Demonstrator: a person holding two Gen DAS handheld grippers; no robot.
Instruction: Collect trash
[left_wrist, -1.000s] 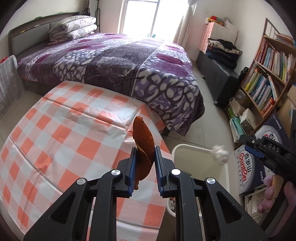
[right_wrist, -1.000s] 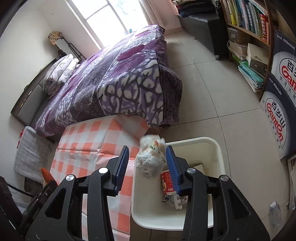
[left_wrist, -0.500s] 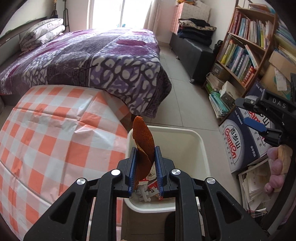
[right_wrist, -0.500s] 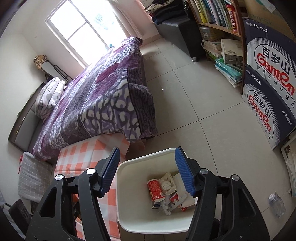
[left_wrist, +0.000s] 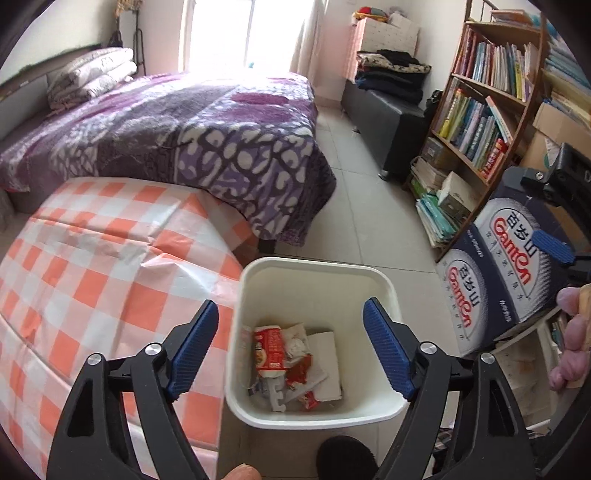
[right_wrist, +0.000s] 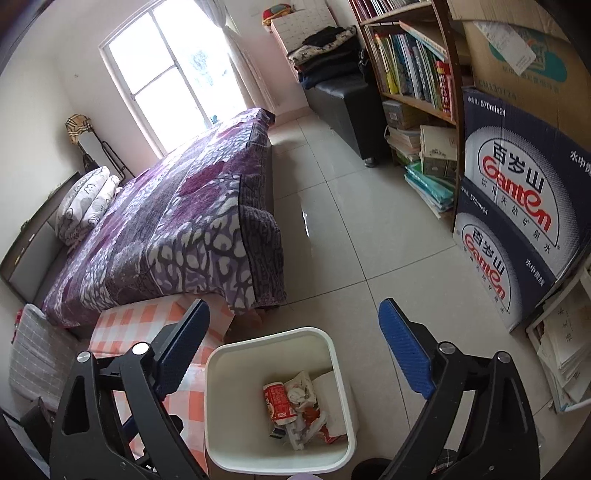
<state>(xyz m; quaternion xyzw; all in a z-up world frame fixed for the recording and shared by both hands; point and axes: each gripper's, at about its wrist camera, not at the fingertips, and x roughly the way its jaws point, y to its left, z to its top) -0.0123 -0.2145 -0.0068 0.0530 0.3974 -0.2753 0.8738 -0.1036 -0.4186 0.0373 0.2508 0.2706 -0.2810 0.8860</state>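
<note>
A white waste bin (left_wrist: 314, 263) stands on the floor against the table with the orange-and-white checked cloth (left_wrist: 92, 277). Inside it lie a crumpled red-and-white wrapper (left_wrist: 269, 349), white paper (left_wrist: 327, 356) and small scraps. My left gripper (left_wrist: 291, 332) hangs right over the bin, its jaws opening wide, nothing between them. In the right wrist view my right gripper (right_wrist: 293, 314) is higher above the same bin (right_wrist: 269, 334), jaws also opening, empty. Its blue pad (left_wrist: 554, 246) shows at the right edge of the left view. The red wrapper (right_wrist: 279, 402) lies in the bin's middle.
A bed with a purple patterned cover (left_wrist: 184, 129) stands behind the table. A bookshelf (left_wrist: 484, 122) and stacked blue water cartons (left_wrist: 502, 258) line the right side, a black bench (left_wrist: 384, 118) beyond. Pale floor tiles (right_wrist: 351, 229) stretch between the bed and the shelf.
My left jaws opened and the orange peel that they held is gone from between them. My right gripper let its crumpled wrapper drop, opened wider and rose away from the bin.
</note>
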